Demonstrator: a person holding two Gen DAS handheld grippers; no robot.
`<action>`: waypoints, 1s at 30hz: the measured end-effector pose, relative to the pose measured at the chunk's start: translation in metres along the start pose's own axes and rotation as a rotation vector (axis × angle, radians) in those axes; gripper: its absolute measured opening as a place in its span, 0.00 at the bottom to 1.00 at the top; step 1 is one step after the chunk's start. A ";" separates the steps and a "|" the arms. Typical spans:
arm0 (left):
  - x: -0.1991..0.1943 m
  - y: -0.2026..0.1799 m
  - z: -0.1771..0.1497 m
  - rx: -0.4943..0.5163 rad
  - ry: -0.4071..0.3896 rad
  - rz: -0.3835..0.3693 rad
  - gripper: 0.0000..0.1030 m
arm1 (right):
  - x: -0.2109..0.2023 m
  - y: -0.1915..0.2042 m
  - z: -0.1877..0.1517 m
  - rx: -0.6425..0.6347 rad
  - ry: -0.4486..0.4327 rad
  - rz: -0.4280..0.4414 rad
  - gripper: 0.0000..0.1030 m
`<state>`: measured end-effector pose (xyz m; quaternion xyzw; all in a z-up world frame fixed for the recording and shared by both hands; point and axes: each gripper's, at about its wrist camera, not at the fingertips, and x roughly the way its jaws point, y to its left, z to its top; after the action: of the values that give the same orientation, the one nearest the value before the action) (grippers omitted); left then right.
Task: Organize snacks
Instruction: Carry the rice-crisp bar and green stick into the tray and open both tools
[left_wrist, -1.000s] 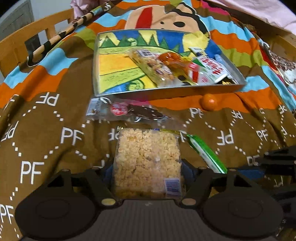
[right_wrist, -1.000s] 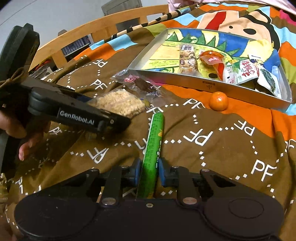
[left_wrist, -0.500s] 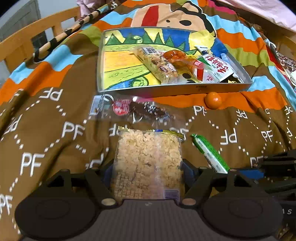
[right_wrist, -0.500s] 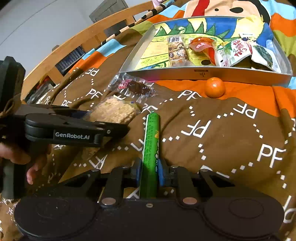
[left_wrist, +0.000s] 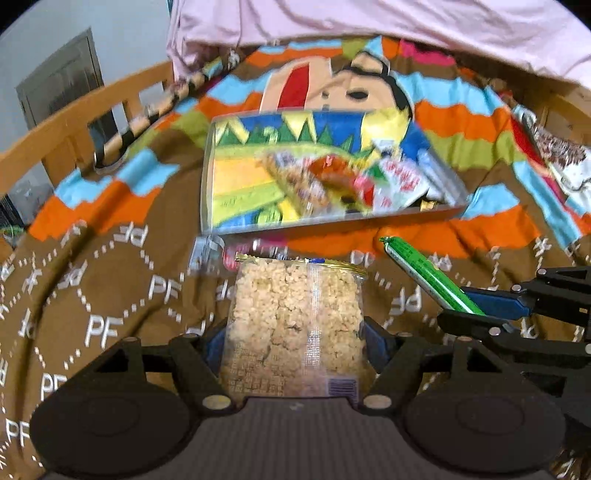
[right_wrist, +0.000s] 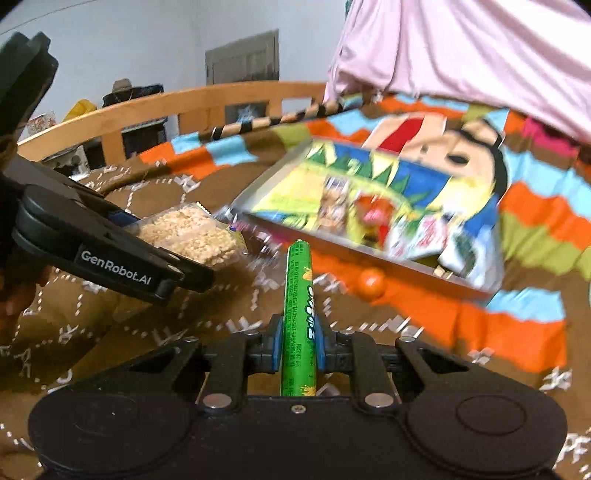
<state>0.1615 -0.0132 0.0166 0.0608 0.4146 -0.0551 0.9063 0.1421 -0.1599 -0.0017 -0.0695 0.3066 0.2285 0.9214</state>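
My left gripper (left_wrist: 295, 341) is shut on a clear pack of puffed rice cake (left_wrist: 295, 321) and holds it above the blanket; the pack also shows in the right wrist view (right_wrist: 188, 236). My right gripper (right_wrist: 297, 349) is shut on a green snack stick (right_wrist: 297, 314), also lifted; the stick shows at the right of the left wrist view (left_wrist: 428, 277). Ahead lies the metal tray (left_wrist: 210, 192) with a colourful liner and several snack packs (left_wrist: 399, 181). The tray shows in the right wrist view too (right_wrist: 332, 245).
A small orange fruit (right_wrist: 371, 282) lies on the blanket in front of the tray. A clear wrapped snack (left_wrist: 210, 251) lies between the rice cake and the tray. A wooden bed rail (right_wrist: 184, 103) runs along the left. A pink cloth (left_wrist: 369, 22) hangs behind the tray.
Both grippers have risen off the blanket with their snacks and tilted up, so more of the room and the pink cloth shows. The tray looks blurred from the motion.
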 end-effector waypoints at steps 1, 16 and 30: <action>-0.003 -0.002 0.004 -0.002 -0.018 0.004 0.73 | -0.003 -0.003 0.003 0.004 -0.019 -0.010 0.18; 0.022 -0.028 0.102 -0.095 -0.272 0.041 0.73 | 0.007 -0.090 0.046 0.197 -0.201 -0.109 0.18; 0.140 -0.072 0.146 -0.135 -0.258 -0.047 0.73 | 0.083 -0.188 0.046 0.286 -0.200 -0.266 0.18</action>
<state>0.3508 -0.1135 0.0009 -0.0177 0.2989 -0.0555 0.9525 0.3125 -0.2823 -0.0167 0.0450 0.2313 0.0647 0.9697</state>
